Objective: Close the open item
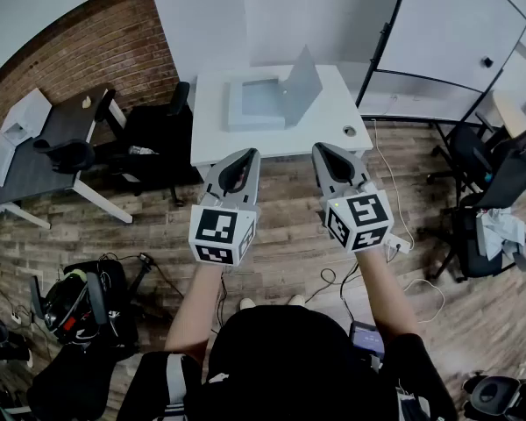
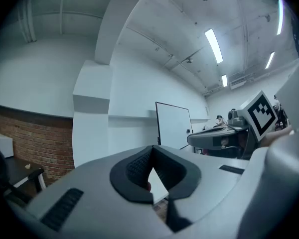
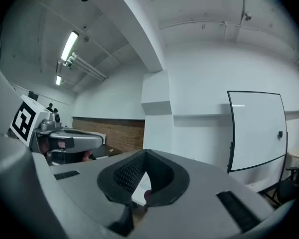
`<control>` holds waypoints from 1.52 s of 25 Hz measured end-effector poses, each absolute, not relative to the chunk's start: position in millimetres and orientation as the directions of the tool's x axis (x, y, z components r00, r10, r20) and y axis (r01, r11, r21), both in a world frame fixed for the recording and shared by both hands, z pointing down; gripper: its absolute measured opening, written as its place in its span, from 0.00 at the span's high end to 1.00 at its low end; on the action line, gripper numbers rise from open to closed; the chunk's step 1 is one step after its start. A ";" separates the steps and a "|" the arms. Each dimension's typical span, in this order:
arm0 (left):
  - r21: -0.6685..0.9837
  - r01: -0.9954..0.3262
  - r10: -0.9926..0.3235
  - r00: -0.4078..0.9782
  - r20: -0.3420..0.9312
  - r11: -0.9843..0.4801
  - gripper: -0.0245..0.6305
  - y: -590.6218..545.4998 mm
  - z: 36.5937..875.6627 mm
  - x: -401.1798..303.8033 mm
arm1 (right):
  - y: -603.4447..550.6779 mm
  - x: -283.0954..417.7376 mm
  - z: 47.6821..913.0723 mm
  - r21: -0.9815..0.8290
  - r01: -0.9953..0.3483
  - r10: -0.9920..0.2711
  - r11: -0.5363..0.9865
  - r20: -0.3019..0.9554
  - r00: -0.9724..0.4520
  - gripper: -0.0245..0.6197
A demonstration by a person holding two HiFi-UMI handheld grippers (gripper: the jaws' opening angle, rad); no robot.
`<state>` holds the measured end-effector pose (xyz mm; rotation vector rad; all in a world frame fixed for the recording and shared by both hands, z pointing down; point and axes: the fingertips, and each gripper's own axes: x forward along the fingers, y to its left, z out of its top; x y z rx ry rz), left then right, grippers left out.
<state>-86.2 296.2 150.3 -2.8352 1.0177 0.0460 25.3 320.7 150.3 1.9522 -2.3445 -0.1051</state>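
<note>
A flat pale-blue box [image 1: 261, 102] lies on the white table [image 1: 333, 123], its lid [image 1: 300, 81] standing up open at the right side. Both grippers are held level over the wooden floor, short of the table's near edge and apart from the box. My left gripper [image 1: 238, 158] is shut with nothing in it, and my right gripper [image 1: 326, 152] is shut and empty too. In the left gripper view the jaws [image 2: 150, 159] meet at the tip; the right gripper view shows its jaws [image 3: 145, 159] closed the same way.
A black office chair [image 1: 158, 137] and a dark desk [image 1: 60, 134] stand left of the table. A whiteboard [image 1: 456, 33] and more chairs [image 1: 500, 182] are at the right. Cables [image 1: 333, 279] and a black bag [image 1: 79, 301] lie on the floor. A small round object [image 1: 349, 131] sits on the table's right corner.
</note>
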 end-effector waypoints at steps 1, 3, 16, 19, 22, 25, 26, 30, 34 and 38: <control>-0.113 -0.637 -0.633 0.771 -0.072 -0.763 0.95 297.7 150.6 -85.4 | 322.4 25.9 150.2 0.102 -0.978 -0.983 0.184 0.021 -0.183 0.90; -0.115 -0.638 -0.634 0.770 -0.070 -0.761 0.95 300.2 151.2 -83.4 | 326.0 27.1 149.8 0.091 -0.978 -0.982 0.189 0.013 -0.189 0.90; -0.079 -0.643 -0.642 0.765 -0.051 -0.761 0.95 310.6 159.3 -54.6 | 339.6 48.6 154.9 0.083 -0.972 -0.975 0.220 0.011 -0.220 0.90; -0.069 -0.655 -0.653 0.756 -0.049 -0.753 0.95 313.3 161.5 -46.0 | 342.5 59.9 157.1 0.082 -0.969 -0.973 0.231 0.014 -0.231 0.90; -0.046 -0.667 -0.665 0.745 -0.043 -0.744 0.95 317.2 165.8 -40.1 | 345.3 70.8 161.0 0.063 -0.968 -0.970 0.245 0.015 -0.244 0.90; -0.038 -0.676 -0.675 0.737 -0.031 -0.736 0.95 324.1 172.4 -36.1 | 351.5 77.6 166.7 0.051 -0.966 -0.967 0.254 0.016 -0.253 0.90; -0.041 -0.678 -0.678 0.735 -0.027 -0.734 0.95 326.3 174.4 -34.4 | 353.0 79.8 168.6 0.050 -0.965 -0.967 0.256 0.018 -0.256 0.90; -0.069 -0.686 -0.687 0.726 -0.007 -0.724 0.95 328.6 180.9 -26.5 | 353.5 87.8 172.7 0.035 -0.964 -0.965 0.263 0.020 -0.262 0.90; -0.067 -0.686 -0.687 0.726 -0.004 -0.725 0.95 325.9 182.2 -21.9 | 351.1 91.3 172.9 0.034 -0.961 -0.961 0.275 0.015 -0.274 0.90; -0.052 -0.692 -0.692 0.722 -0.016 -0.720 0.95 318.2 179.6 -17.6 | 337.3 94.1 178.1 0.012 -0.955 -0.955 0.297 0.029 -0.296 0.90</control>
